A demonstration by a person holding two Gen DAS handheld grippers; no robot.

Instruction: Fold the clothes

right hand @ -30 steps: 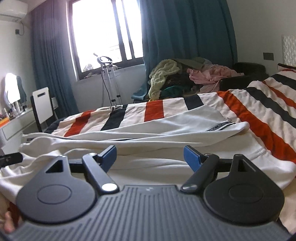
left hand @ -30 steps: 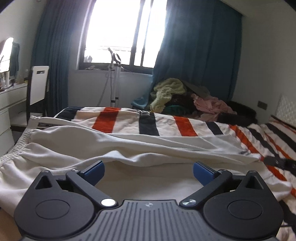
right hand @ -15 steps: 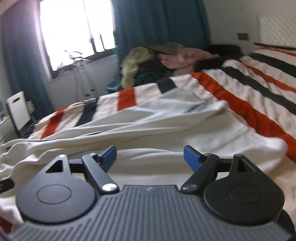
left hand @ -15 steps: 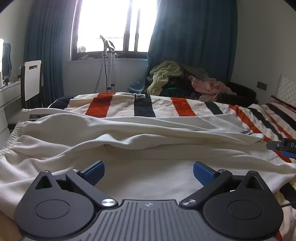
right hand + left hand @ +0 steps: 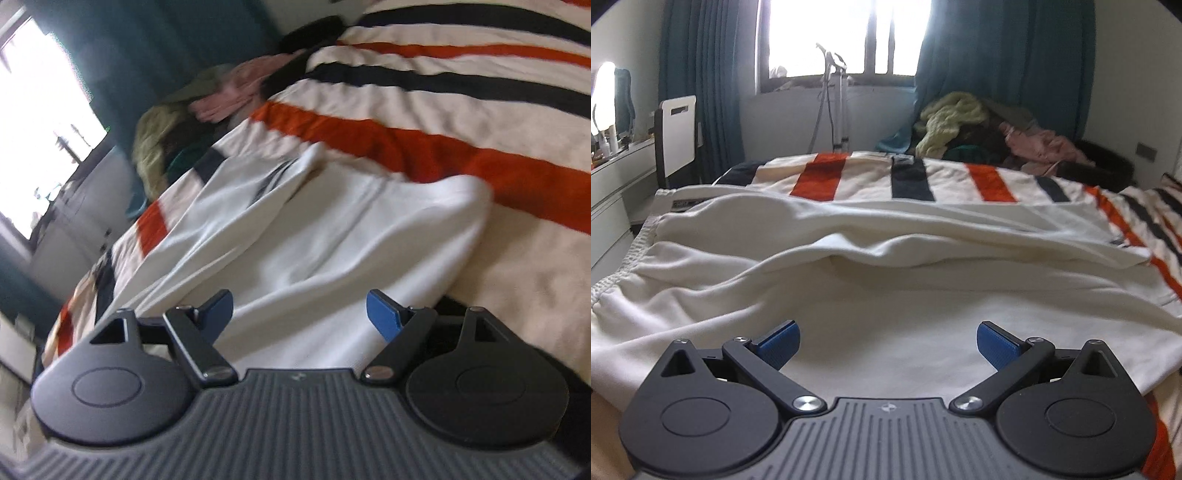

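Note:
A cream-white garment [image 5: 886, 266] with an elastic waistband at the left lies spread and wrinkled across the striped bed; it also shows in the right wrist view [image 5: 314, 236]. My left gripper [image 5: 888, 345] is open and empty, low over the garment's near part. My right gripper [image 5: 299, 314] is open and empty, tilted, just above the garment near its right hem end. Blue pads [image 5: 777, 343] show on the fingers. The right wrist view is blurred by motion.
The bed cover [image 5: 990, 182] has orange, black and cream stripes. A heap of clothes [image 5: 990, 129] lies at the far end by the teal curtains. A white chair [image 5: 677, 129] and a desk [image 5: 613, 177] stand at the left; a stand [image 5: 836, 103] is under the window.
The right gripper has rolled and swung toward the garment's right end, so its view tilts. The left gripper has shifted slightly; the right gripper no longer shows in its view. Both stay open.

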